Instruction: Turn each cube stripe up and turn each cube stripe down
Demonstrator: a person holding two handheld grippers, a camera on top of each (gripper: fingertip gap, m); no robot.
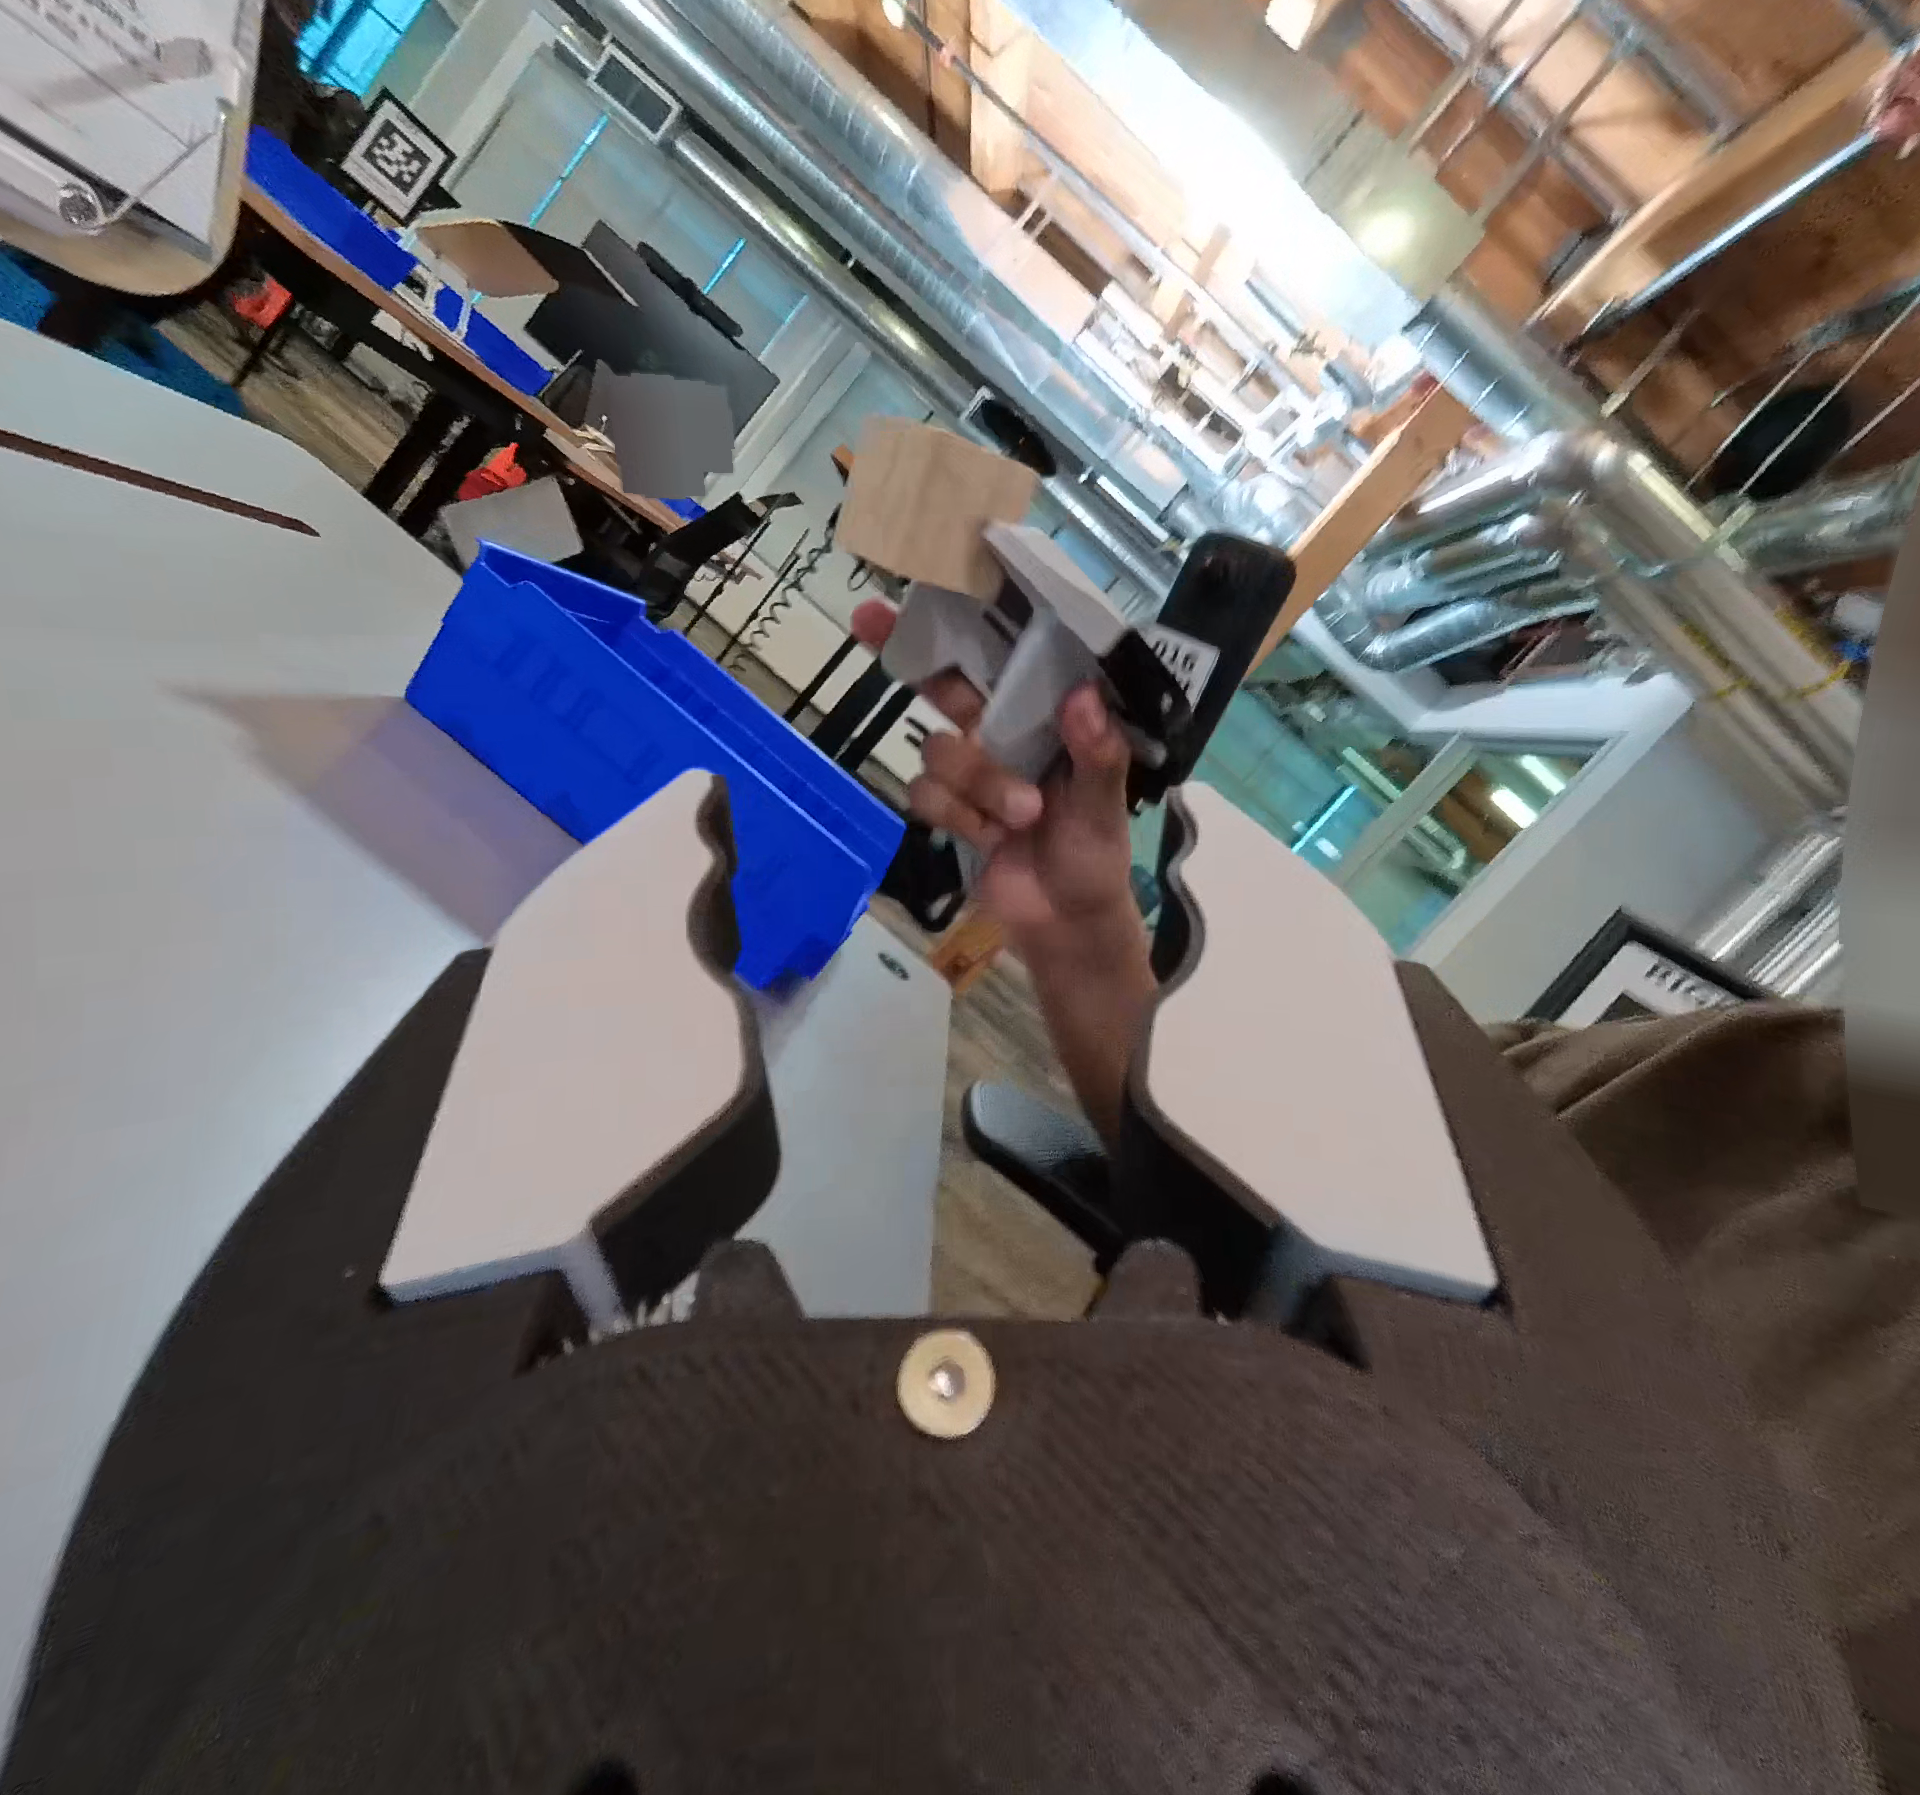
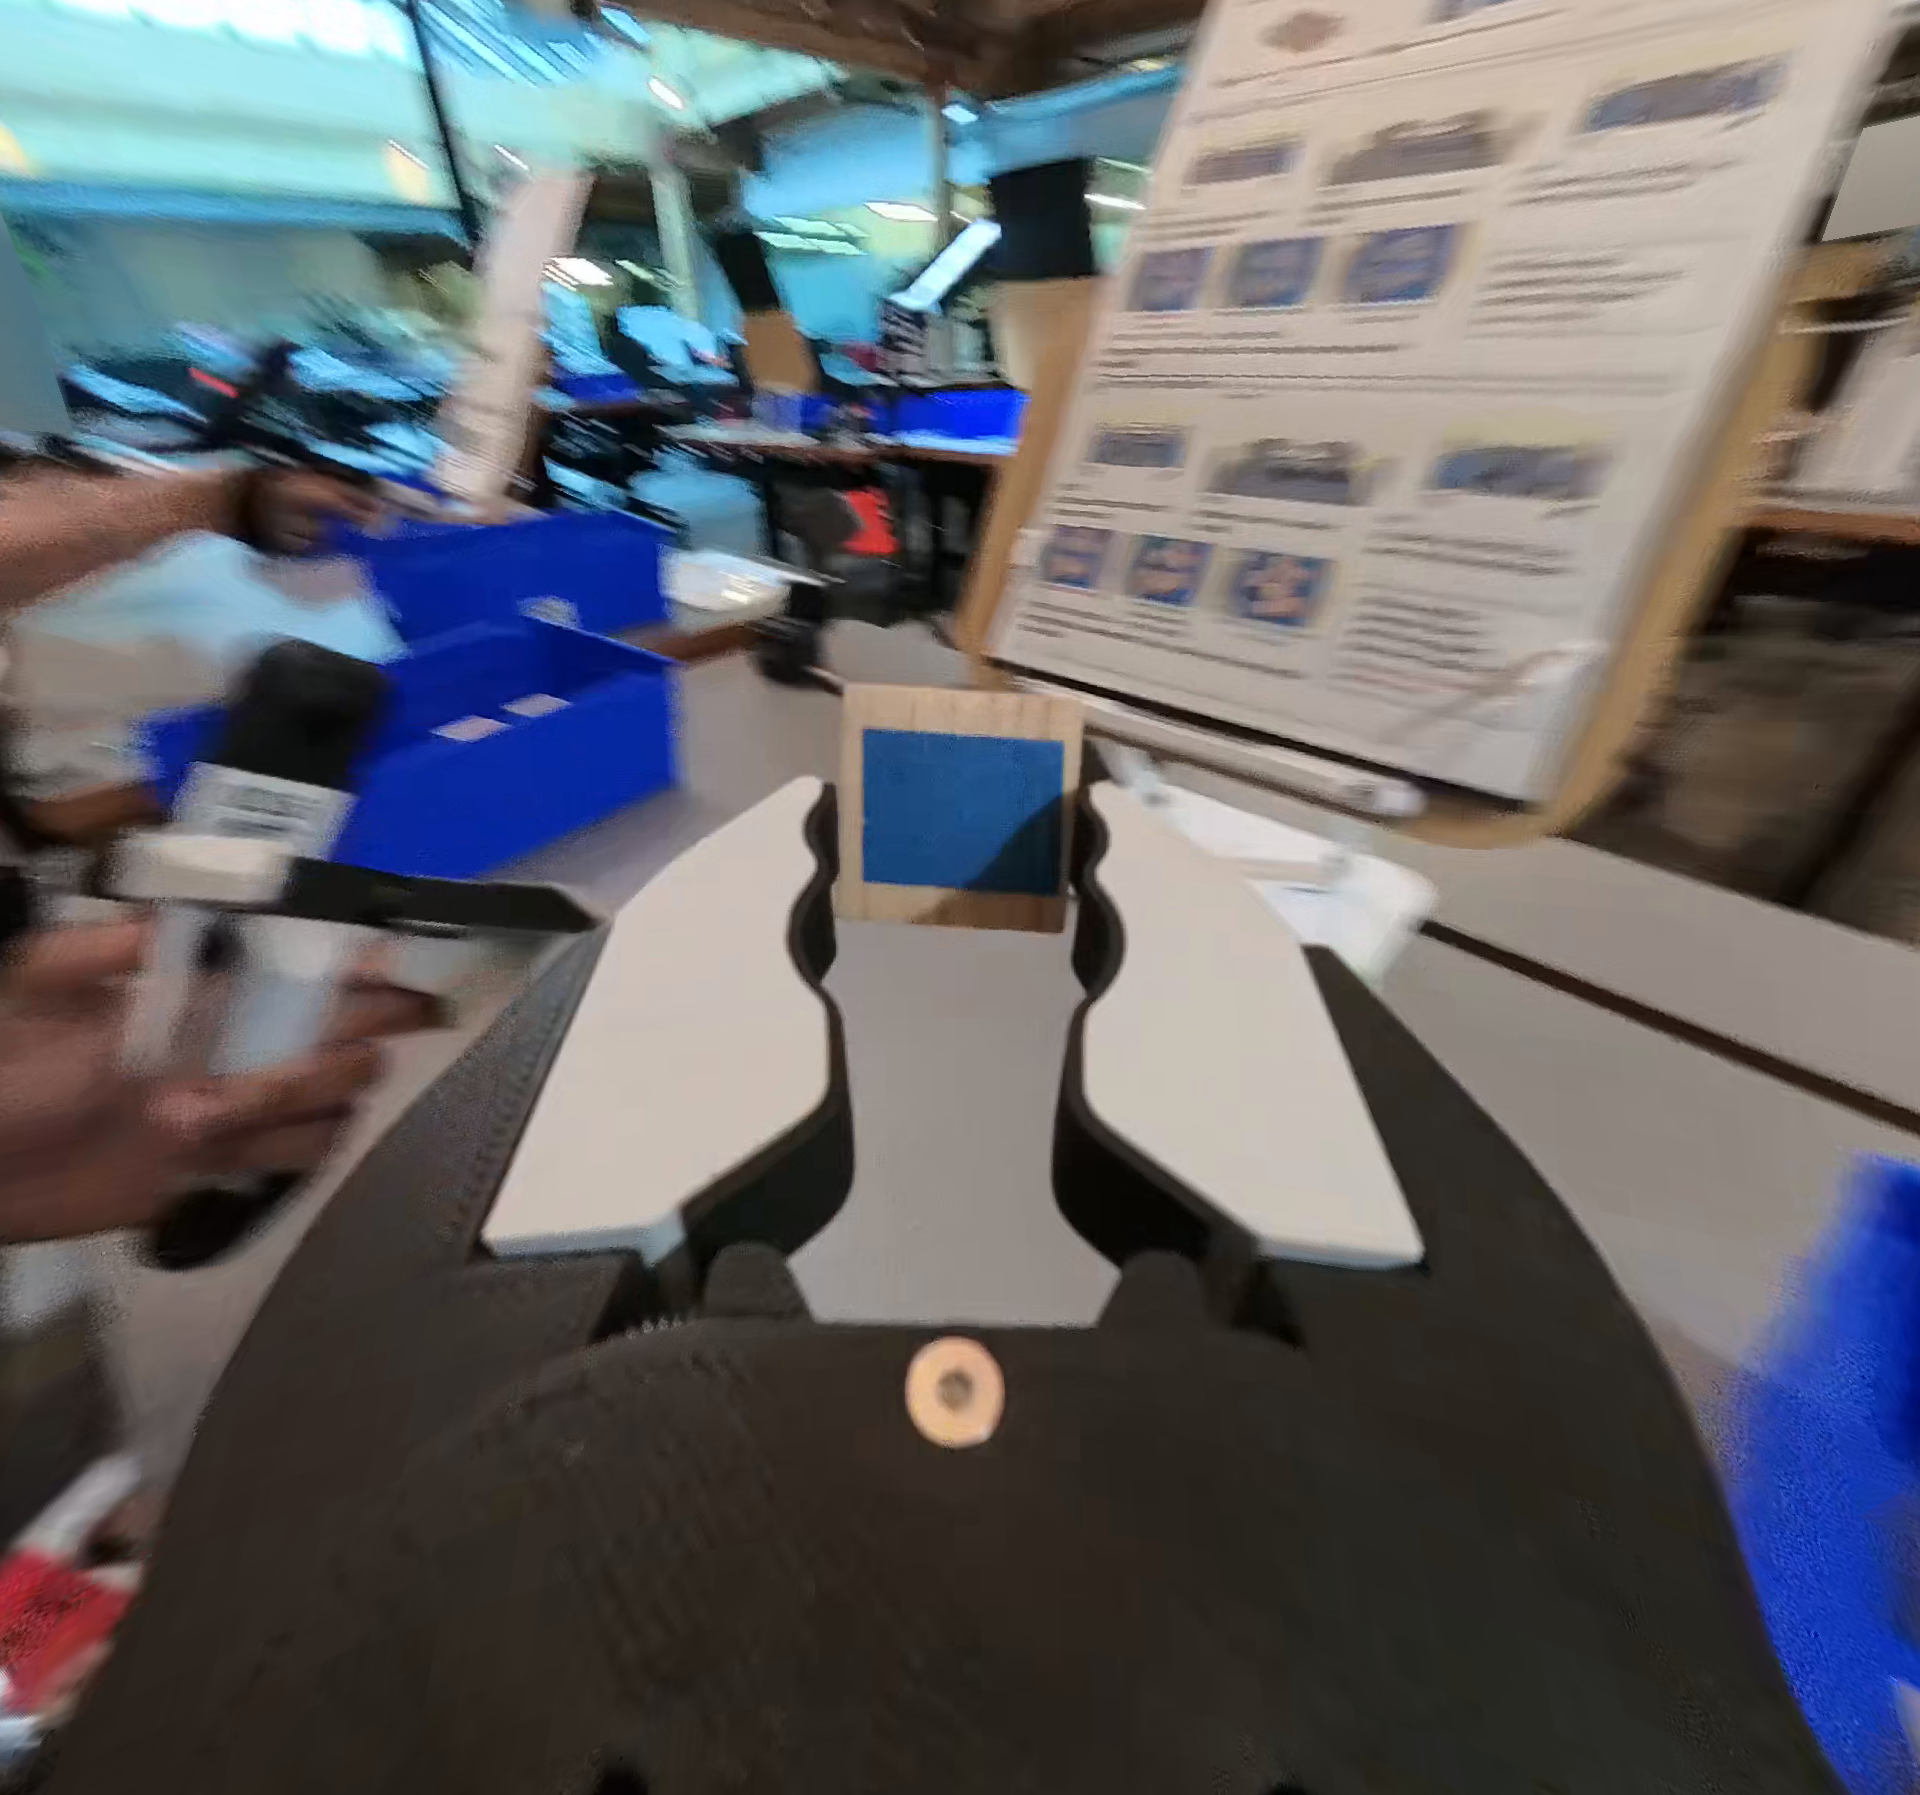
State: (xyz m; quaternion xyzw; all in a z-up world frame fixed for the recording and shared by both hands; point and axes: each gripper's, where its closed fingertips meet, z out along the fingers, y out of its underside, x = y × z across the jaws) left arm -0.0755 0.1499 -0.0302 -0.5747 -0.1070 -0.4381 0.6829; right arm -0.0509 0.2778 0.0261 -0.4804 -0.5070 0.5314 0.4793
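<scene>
My right gripper (image 2: 951, 815) is shut on a wooden cube (image 2: 961, 810) and holds it in the air above the white table (image 2: 1558, 1101). The cube's face toward the camera bears a blue square. In the left wrist view the same cube (image 1: 930, 504) shows plain wood, pinched in the right gripper (image 1: 977, 592), which a hand holds up. My left gripper (image 1: 945, 800) is open and empty, tilted upward, a little short of the right gripper. It shows blurred at the left of the right wrist view (image 2: 239, 872).
A blue bin (image 1: 644, 737) stands on the table near its far edge; it also shows in the right wrist view (image 2: 499, 758). An instruction board (image 2: 1403, 343) stands at the back right. Another blurred blue object (image 2: 1849, 1433) lies at the lower right.
</scene>
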